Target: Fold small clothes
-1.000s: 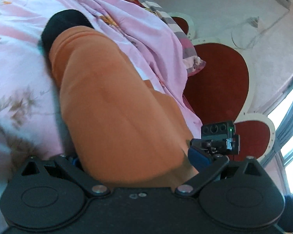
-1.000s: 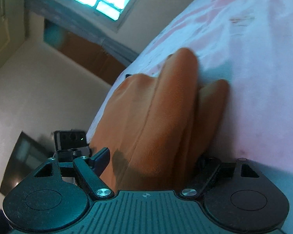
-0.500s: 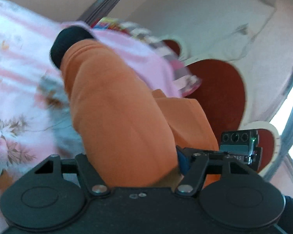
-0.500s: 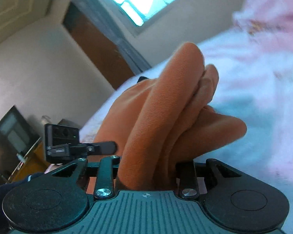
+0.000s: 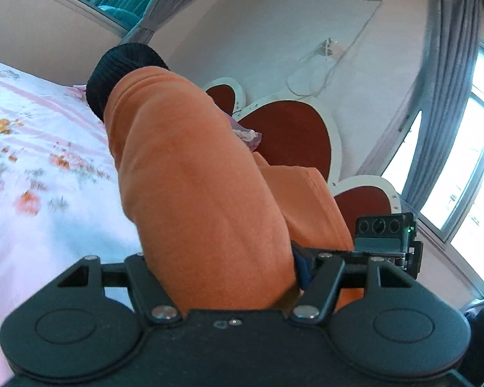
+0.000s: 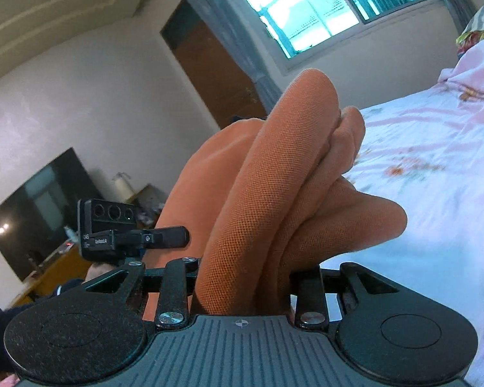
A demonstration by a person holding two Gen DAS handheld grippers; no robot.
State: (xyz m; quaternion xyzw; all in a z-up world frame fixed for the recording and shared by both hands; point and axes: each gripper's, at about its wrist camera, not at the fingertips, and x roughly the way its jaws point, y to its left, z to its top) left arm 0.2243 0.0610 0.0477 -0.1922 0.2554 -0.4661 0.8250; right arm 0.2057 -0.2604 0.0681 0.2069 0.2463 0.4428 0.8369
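A flowery bed (image 5: 32,167) lies below. The orange cloth (image 5: 203,200), bunched with a black cuff (image 5: 119,71), fills both views. Both grippers' jaws pinch it tight.

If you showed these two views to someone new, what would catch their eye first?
The orange garment fills the middle of both views, bunched between each gripper's fingers and lifted above the floral bedsheet. Its black cuff stands out at the far end in the left view, with red heart-shaped panels behind it.
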